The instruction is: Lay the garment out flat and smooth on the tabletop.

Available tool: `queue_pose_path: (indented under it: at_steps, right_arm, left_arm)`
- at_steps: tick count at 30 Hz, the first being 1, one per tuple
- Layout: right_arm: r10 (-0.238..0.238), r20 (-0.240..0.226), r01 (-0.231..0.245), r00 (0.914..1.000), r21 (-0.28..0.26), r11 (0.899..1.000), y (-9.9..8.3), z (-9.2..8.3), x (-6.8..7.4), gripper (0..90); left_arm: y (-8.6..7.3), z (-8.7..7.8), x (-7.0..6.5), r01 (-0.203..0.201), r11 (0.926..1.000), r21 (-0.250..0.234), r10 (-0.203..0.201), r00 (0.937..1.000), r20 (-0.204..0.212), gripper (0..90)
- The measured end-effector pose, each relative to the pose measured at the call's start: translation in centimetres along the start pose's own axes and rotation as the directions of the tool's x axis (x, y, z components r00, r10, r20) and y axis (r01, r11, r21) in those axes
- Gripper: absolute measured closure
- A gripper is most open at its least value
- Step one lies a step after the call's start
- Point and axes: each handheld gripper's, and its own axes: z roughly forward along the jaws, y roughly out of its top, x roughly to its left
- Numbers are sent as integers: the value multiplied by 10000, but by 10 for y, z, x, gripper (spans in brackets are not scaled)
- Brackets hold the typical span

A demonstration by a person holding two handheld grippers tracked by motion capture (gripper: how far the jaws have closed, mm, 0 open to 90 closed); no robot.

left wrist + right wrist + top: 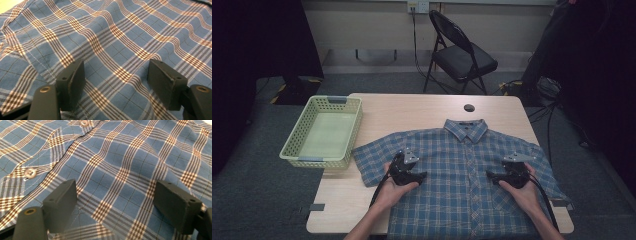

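Observation:
A blue plaid short-sleeved shirt [462, 170] lies flat and face up on the wooden table [412, 107], collar toward the far edge. My left gripper [424, 176] rests over the shirt's left half, jaws pointing right. In the left gripper view it [116, 82] stands open just above the plaid cloth [120, 37], nothing between its pads. My right gripper [488, 175] rests over the shirt's right half, jaws pointing left. In the right gripper view it [115, 206] is open over the cloth beside a buttoned chest pocket [30, 173].
A pale green plastic basket [323, 131] sits on the table's left edge, nothing in it. A round cable hole [469, 107] lies beyond the collar. A black folding chair [459, 55] stands behind the table. Bare wood shows at the front left.

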Motion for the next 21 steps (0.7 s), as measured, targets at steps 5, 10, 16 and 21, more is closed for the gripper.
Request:
queue_pose_path:
  at_steps: [5,10,16,21]
  right_arm:
    - [34,21,-34,10000,9,10000,6,7,-5,181]
    - [83,80,-83,9999,10,10000,13,14,-11,181]
    - [77,78,-77,9999,-3,10000,21,24,-18,182]
    - [104,110,-104,9999,-1,9999,26,29,-22,182]
  left_arm:
    - [7,4,5,-2,9998,223,3,10000,-32,299]
    - [13,13,13,190,9998,116,-187,9995,-260,297]
    - [16,19,22,254,9996,-128,-258,9991,-337,298]
    - [19,24,28,246,9996,-120,-250,9990,-373,298]
